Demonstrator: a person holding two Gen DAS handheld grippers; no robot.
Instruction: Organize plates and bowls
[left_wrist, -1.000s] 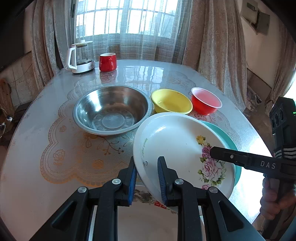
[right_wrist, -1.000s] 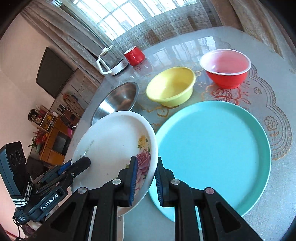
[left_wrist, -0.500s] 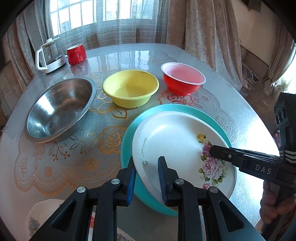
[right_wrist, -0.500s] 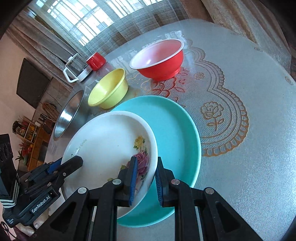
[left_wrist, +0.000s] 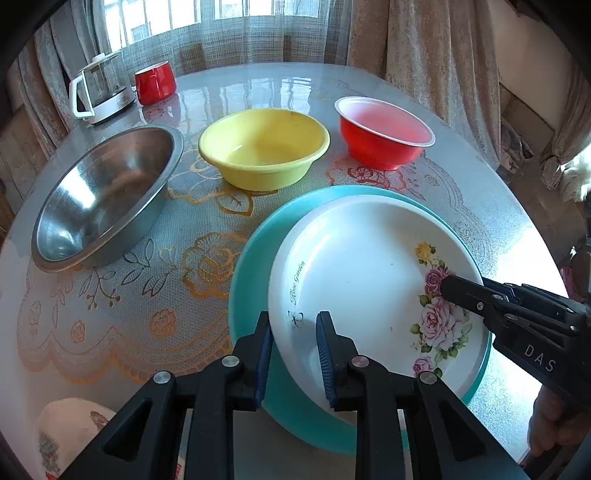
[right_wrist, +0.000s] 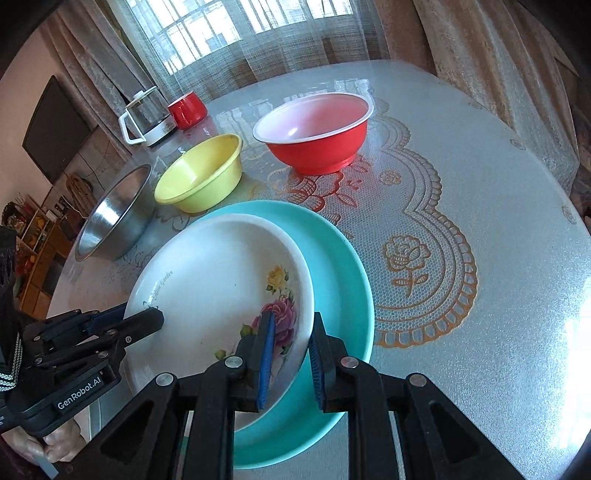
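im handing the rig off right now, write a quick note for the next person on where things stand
Left gripper: shut on the near left rim of the white flowered plate.
Right gripper: shut on the same plate's right rim.
The white plate sits over the teal plate, close to flat but not released.
Steel bowl, yellow bowl and red bowl stand apart in a row behind, none nested.
Done: plates nearly stacked.
Left: let go of the white plate, then probably nest the bowls.
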